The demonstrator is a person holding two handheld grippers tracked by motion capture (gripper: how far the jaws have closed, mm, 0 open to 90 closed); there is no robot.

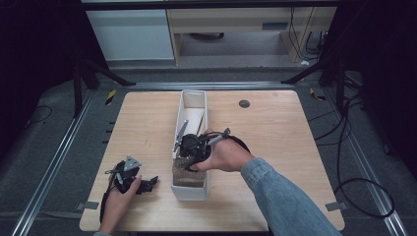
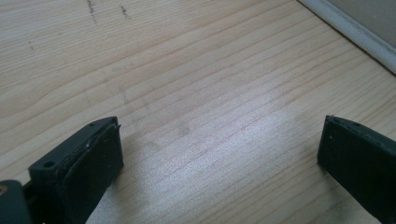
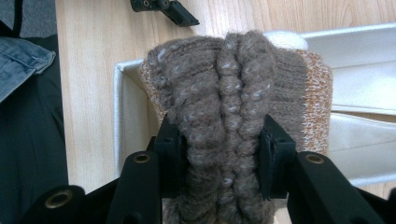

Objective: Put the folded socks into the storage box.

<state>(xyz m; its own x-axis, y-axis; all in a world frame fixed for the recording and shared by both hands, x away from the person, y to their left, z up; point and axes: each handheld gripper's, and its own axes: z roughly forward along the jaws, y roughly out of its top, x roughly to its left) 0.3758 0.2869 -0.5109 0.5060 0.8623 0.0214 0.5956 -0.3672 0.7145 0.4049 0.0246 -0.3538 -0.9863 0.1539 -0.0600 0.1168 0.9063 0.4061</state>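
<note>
My right claw [image 3: 219, 140] squeezes the bunched brown knitted wool sock [image 3: 233, 93] over the long white plastic bin [image 1: 191, 191]. My left claw [image 2: 219, 154] rests wide on the light wooden table [image 2: 187, 70].

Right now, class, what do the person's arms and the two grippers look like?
Both grippers are black with flat, squared jaws. The left gripper carries a grey three-cornered plate and a black cable. The right gripper has brass-ringed holes. The right arm wears a blue denim sleeve.

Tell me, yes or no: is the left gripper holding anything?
No. In the left gripper view, the left gripper has its jaws wide apart with just bare wooden table between them.
</note>
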